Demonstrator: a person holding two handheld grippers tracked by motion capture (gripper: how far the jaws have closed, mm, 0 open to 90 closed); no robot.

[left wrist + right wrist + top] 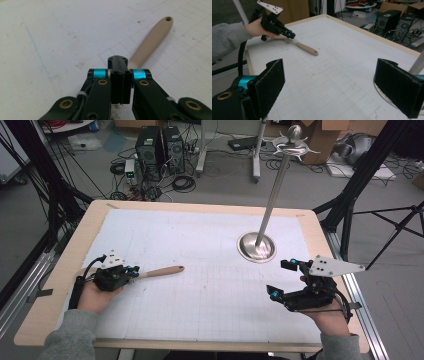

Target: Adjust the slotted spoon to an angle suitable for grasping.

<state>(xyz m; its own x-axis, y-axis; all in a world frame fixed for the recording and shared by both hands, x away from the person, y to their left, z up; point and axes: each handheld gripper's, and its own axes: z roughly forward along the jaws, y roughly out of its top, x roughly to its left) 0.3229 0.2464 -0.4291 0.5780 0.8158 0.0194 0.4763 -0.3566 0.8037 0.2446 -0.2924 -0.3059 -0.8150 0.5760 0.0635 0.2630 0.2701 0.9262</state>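
Beige spoon handle (161,271) sits clamped in the left hand-held gripper (134,271); right hand-held gripper (283,279) gapes wide, empty.

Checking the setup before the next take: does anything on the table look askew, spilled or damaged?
Nothing spilled or broken. The metal stand sits upright on its round base. The wooden-handled utensil lies flat, one end clamped in the left tool; the right tool is open and apart from both. The white mat shows only faint marks.
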